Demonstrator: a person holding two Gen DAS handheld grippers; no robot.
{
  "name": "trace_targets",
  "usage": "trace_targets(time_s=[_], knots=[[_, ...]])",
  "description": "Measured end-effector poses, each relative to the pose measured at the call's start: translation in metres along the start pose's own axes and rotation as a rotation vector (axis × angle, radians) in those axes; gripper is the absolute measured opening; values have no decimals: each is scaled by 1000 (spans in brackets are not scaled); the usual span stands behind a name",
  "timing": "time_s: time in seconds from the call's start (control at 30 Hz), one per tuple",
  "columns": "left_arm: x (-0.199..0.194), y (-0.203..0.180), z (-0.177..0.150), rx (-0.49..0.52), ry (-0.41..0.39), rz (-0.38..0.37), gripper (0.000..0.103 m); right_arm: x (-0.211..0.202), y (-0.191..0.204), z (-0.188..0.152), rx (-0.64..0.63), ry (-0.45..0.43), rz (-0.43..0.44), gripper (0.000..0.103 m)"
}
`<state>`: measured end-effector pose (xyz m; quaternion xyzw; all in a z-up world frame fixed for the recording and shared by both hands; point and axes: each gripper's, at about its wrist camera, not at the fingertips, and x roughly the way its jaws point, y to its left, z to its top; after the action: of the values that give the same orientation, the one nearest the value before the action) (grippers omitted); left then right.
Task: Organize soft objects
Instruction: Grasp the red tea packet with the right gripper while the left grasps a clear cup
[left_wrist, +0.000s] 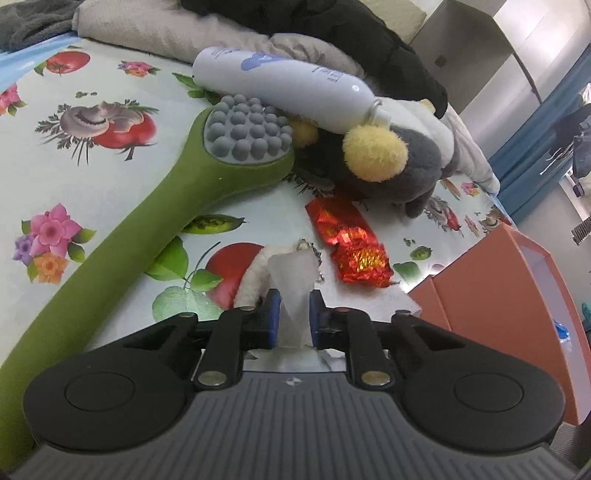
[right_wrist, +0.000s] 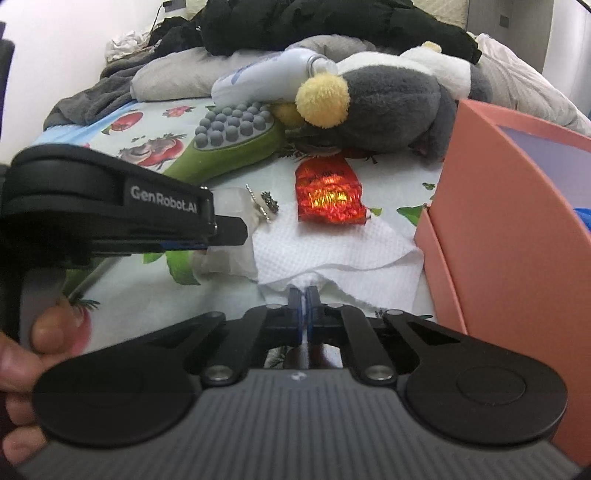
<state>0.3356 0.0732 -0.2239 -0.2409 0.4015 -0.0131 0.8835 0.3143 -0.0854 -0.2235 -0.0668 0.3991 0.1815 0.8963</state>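
Observation:
A white paper tissue (right_wrist: 325, 247) lies on the fruit-print sheet. My right gripper (right_wrist: 303, 295) is shut on its near edge. My left gripper (left_wrist: 293, 302) is shut on a bunched fold of the same tissue (left_wrist: 293, 284); it shows at the left of the right wrist view (right_wrist: 229, 229). A grey and white plush toy with yellow pompoms (left_wrist: 399, 158) (right_wrist: 388, 110) lies behind, a white bottle (left_wrist: 280, 85) (right_wrist: 258, 85) resting on it. A red foil wrapper (left_wrist: 351, 240) (right_wrist: 327, 195) lies just beyond the tissue.
A green massager with a grey knobbed head (left_wrist: 155, 206) (right_wrist: 229, 140) lies at the left. An orange box (left_wrist: 517, 295) (right_wrist: 517, 221) stands at the right. Pillows and dark clothes (right_wrist: 314, 26) pile up at the back. A small metal trinket (right_wrist: 267, 206) lies on the tissue.

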Motion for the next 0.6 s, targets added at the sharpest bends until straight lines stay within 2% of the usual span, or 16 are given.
trace_targets(time_s=[0.13,0.33,0.6], knots=[[-15,-2,1,3,-29,-10,16,-17,1,0,-7,-19,-3,6],[-57,-8,-5,13,-61,-19,16,-52,6,-7,-27,-37,-1,6],[-120,-3,-44,-7,-55,-7,16,-98,14,-37,-49,2,29,6]])
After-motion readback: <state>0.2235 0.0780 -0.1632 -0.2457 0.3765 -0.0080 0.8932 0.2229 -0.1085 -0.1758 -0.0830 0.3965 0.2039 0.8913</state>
